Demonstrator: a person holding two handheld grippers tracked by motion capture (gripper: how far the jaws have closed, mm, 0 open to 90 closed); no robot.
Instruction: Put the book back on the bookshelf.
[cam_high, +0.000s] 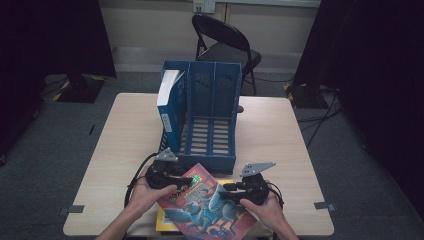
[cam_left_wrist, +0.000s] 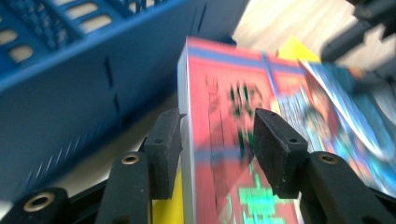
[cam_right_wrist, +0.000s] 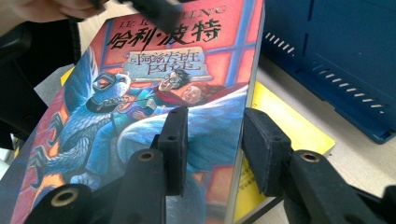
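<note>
A person stands at the near edge of a pale wooden table (cam_high: 280, 135), a two-jaw gripper in each hand, both set on one red-and-blue illustrated book (cam_high: 212, 207). The left gripper (cam_high: 186, 181) bites the book's upper left part: in the left gripper view one pad lies against the page edge and the other on the red cover, so the jaws are clenched on the book's thickness. The right gripper (cam_high: 226, 189) takes the book from the opposite side; in the right gripper view one pad sits on the blue part of the cover and the other at the page edge, grasping the book (cam_right_wrist: 140, 116) as well. The book lies tilted over a yellow book (cam_right_wrist: 285, 126) that rests flat on the table beneath it. Just beyond stands a blue file rack (cam_high: 212, 117) with upright compartments; its leftmost compartment holds a blue-and-white book (cam_high: 167, 97) standing on end. A black folding chair (cam_high: 225, 45) stands behind the table.
</note>
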